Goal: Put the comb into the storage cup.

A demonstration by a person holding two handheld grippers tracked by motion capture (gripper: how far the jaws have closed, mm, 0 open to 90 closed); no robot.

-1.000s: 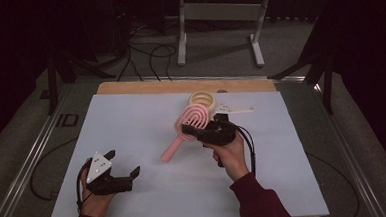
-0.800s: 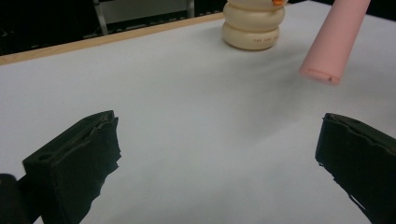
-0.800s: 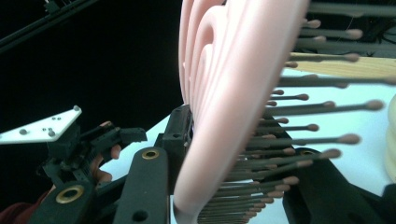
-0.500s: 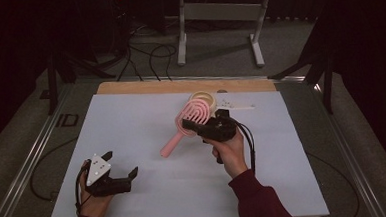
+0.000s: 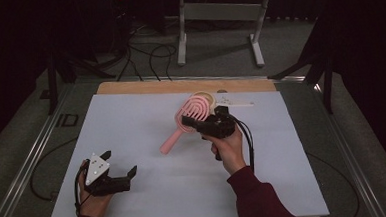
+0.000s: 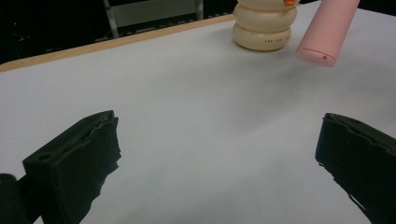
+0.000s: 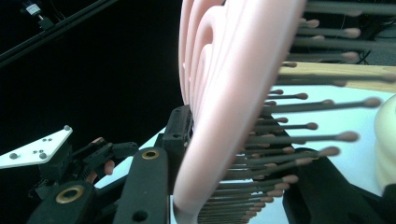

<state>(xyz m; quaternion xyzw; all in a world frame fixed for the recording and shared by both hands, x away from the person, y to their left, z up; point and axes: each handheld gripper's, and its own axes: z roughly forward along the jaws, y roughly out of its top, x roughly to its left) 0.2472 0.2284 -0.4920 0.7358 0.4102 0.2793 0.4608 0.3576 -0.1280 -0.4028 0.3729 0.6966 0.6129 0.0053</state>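
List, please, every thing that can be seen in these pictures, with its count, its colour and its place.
hairbrush: one, pink, held above the middle of the table by its head, handle pointing down toward the left gripper's side
ring stack: one, cream, rounded tiers, far middle of the table, just behind the brush
table: one, white top with a wooden strip along the far edge
metal stand: one, grey, on the floor beyond the table
cables: several, black, on the floor behind the table
left gripper: one, black with a grey plate, near left of the table, jaws open, holding nothing
right gripper: one, black, above the table's middle, shut on the brush head
sleeves: two, dark red, at the bottom edge
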